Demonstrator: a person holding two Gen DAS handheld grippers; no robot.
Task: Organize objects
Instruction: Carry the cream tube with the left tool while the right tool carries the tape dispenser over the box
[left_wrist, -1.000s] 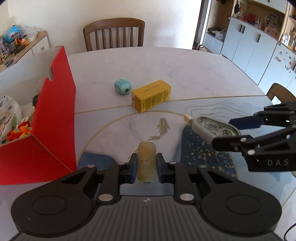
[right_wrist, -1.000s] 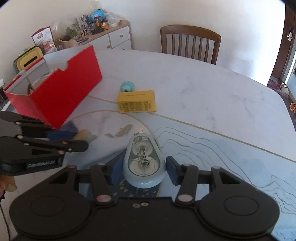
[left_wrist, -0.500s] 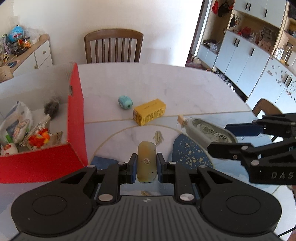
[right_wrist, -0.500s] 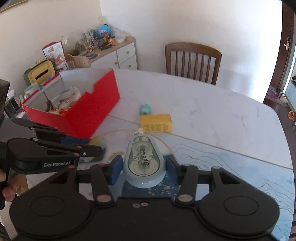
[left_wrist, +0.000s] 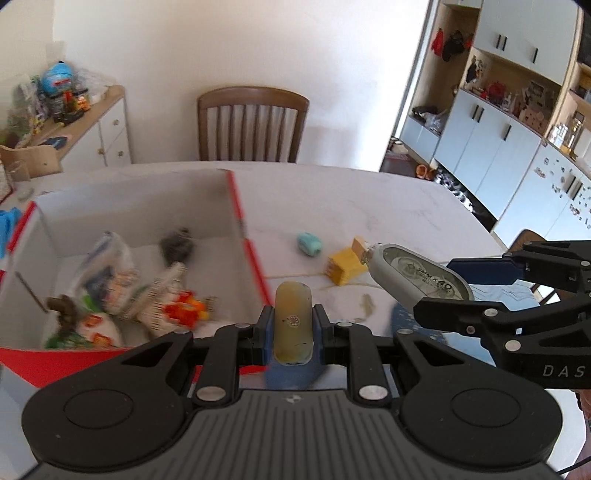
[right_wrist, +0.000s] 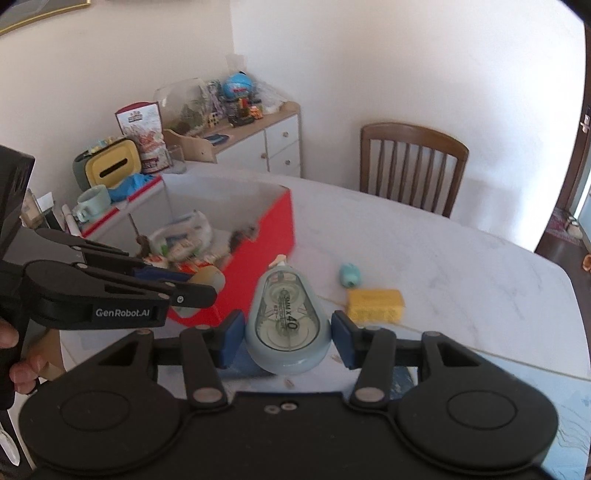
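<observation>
My left gripper (left_wrist: 292, 328) is shut on a yellowish oblong eraser (left_wrist: 292, 325) and holds it in the air near the red box's right wall. My right gripper (right_wrist: 288, 334) is shut on a pale blue correction tape dispenser (right_wrist: 287, 319), lifted above the table; it also shows in the left wrist view (left_wrist: 417, 277). The red box (left_wrist: 247, 251) with white inside holds several packets and toys (left_wrist: 110, 280). A small teal object (left_wrist: 309, 243) and a yellow carton (left_wrist: 345, 267) lie on the table to the right of the box.
The marble table (right_wrist: 443, 258) has a blue patterned mat (left_wrist: 406, 317) below the grippers. A wooden chair (left_wrist: 253, 125) stands at the far edge. A cluttered sideboard (right_wrist: 236, 129) is by the wall, cabinets (left_wrist: 498, 147) to the right.
Both grippers have risen with their objects and moved left toward the red box, whose inside has come into view. The teal object and yellow carton stay on the table.
</observation>
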